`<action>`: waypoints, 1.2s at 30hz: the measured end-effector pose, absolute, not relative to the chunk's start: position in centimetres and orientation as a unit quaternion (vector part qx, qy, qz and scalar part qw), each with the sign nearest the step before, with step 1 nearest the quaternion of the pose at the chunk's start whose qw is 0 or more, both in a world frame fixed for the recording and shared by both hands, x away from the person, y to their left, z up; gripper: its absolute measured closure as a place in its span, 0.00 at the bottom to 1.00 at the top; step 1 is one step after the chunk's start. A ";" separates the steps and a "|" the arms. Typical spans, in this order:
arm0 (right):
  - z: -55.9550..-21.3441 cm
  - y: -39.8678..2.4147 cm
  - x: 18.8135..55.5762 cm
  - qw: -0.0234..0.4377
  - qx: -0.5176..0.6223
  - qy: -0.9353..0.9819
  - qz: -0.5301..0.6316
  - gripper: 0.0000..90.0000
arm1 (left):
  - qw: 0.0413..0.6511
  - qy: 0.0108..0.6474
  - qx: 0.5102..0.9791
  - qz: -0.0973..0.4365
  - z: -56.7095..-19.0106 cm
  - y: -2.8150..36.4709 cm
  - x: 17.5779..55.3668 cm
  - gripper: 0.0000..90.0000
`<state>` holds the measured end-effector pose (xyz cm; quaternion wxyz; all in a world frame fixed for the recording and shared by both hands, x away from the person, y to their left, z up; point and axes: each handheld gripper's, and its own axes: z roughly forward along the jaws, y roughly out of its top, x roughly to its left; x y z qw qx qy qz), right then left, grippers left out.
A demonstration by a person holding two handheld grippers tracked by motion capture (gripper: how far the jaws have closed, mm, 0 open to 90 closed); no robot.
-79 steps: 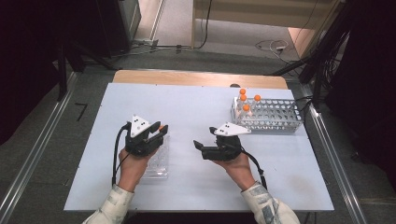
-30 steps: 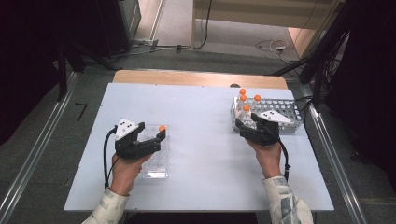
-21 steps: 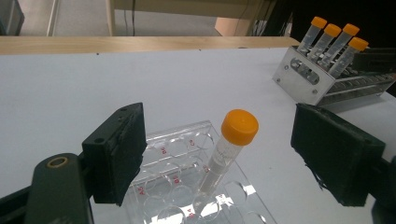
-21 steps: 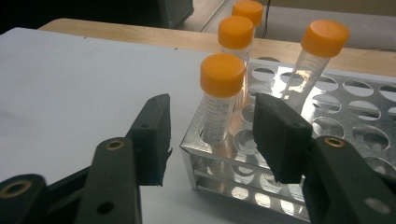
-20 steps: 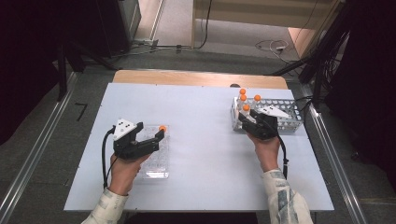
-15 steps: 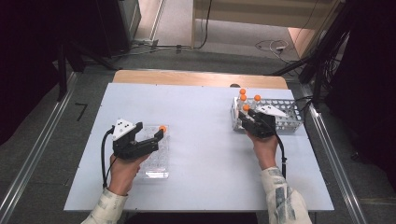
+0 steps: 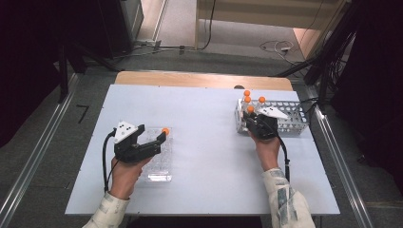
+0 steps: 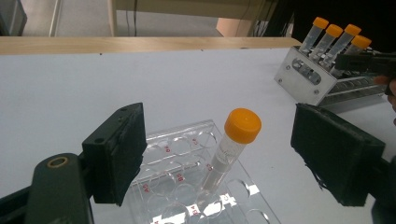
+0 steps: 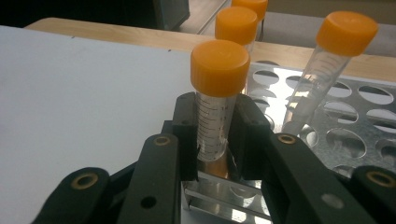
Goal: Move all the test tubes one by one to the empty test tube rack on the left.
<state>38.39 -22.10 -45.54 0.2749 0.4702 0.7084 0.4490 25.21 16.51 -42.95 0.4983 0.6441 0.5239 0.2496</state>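
right grip set on racked tube

right hand-held gripper (image 9: 217,140), jaws just closed, clamps the orange-capped tube (image 9: 215,107) in the metal rack (image 9: 355,116) at the tabletop's right. tube upright, cap up, axis vertical. lift straight up to clear the hole. left hand-held gripper (image 8: 219,158) open around a leaning tube (image 8: 229,149) in the well plate (image 8: 187,140).

Rack (image 9: 327,126): shiny perforated metal, reflective.
Tubes (image 9: 214,126): clear smooth plastic with printed scale marks; caps (image 9: 219,67) matt orange plastic.
Well plate (image 8: 187,186): clear glossy plastic, red printed labels.
Bench (image 7: 204,118): smooth matt pale sheet, with a bare wood strip (image 7: 199,80) along the far edge.
Left tool (image 8: 233,154): matt black plastic with rough dark pads (image 8: 119,154).
Right tool (image 9: 217,140): matt black plastic, brass-coloured rivets.
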 end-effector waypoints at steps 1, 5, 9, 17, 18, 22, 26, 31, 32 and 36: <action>-45.4 -22.1 38.3 0.275 0.470 0.707 0.451 0.80 | 0.498 0.524 0.645 0.250 -43.0 16.5 25.2 0.20; -44.4 -22.3 38.2 0.278 0.463 0.705 0.460 0.80 | 0.497 0.522 0.645 0.253 -42.9 16.3 25.0 0.20; -43.6 -22.4 38.0 0.283 0.458 0.699 0.471 0.80 | 0.495 0.518 0.648 0.258 -42.9 16.1 24.9 0.19; -42.0 -22.8 37.1 0.296 0.445 0.689 0.489 0.80 | 0.494 0.517 0.645 0.270 -42.8 15.9 24.7 0.15; -41.8 -22.9 37.0 0.296 0.445 0.688 0.492 0.80 | 0.495 0.517 0.643 0.274 -42.7 16.0 24.6 0.15; -41.2 -23.0 36.6 0.296 0.444 0.682 0.500 0.80 | 0.501 0.522 0.636 0.268 -42.5 16.4 24.5 0.12; -40.7 -22.9 36.1 0.297 0.438 0.682 0.505 0.80 | 0.509 0.522 0.633 0.258 -42.3 16.9 24.5 0.11; -40.2 -22.9 35.5 0.285 0.432 0.686 0.511 0.80 | 0.516 0.515 0.638 0.249 -42.4 17.0 24.6 0.09; -40.1 -22.8 35.3 0.286 0.429 0.688 0.511 0.80 | 0.514 0.517 0.637 0.250 -42.4 17.0 24.7 0.09; -40.1 -22.8 35.1 0.277 0.426 0.695 0.508 0.80 | 0.512 0.517 0.638 0.251 -42.4 17.1 24.6 0.09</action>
